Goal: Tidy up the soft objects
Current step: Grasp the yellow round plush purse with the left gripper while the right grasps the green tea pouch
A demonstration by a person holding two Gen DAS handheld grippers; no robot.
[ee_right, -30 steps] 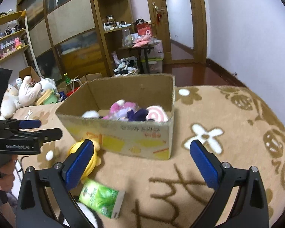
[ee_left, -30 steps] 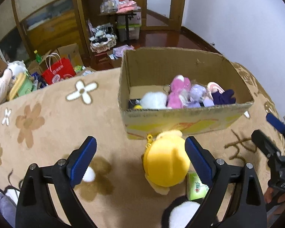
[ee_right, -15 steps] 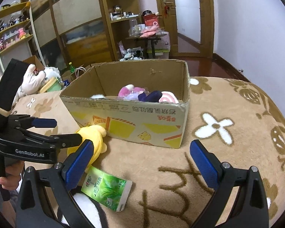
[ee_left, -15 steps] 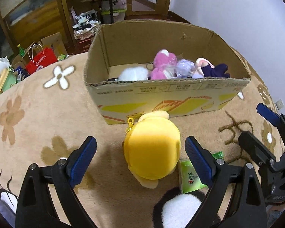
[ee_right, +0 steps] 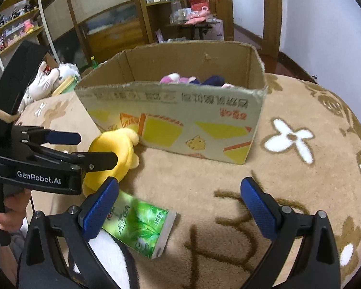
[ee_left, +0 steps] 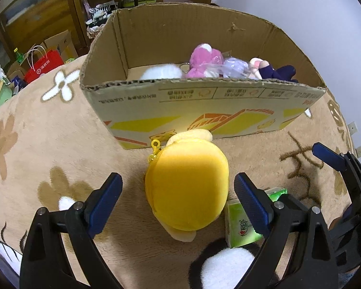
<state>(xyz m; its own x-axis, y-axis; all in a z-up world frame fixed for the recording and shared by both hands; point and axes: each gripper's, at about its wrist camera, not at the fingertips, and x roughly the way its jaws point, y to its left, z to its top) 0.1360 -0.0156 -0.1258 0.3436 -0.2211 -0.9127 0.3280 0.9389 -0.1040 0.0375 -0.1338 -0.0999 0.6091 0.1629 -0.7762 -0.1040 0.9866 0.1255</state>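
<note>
A yellow plush toy (ee_left: pixel 187 185) lies on the tan carpet against the front of a cardboard box (ee_left: pixel 204 103). My left gripper (ee_left: pixel 178 197) is open, its fingers on either side of the plush without touching it. The box holds several soft toys, among them a pink one (ee_left: pixel 204 60) and a dark blue one (ee_left: pixel 284 72). My right gripper (ee_right: pixel 178 207) is open and empty above the carpet. It sees the left gripper (ee_right: pixel 84 151) around the yellow plush (ee_right: pixel 113 154) and the box (ee_right: pixel 180 118).
A green tissue pack (ee_right: pixel 142 224) lies on the carpet beside the plush, also in the left wrist view (ee_left: pixel 243 224). A black-and-white plush (ee_left: pixel 228 267) lies at the near edge. A red bag (ee_left: pixel 45 65), shelves and clutter stand behind the carpet.
My left gripper has moved forward and down, so the yellow plush now lies between its open fingers. My right gripper has moved closer to the box and lower.
</note>
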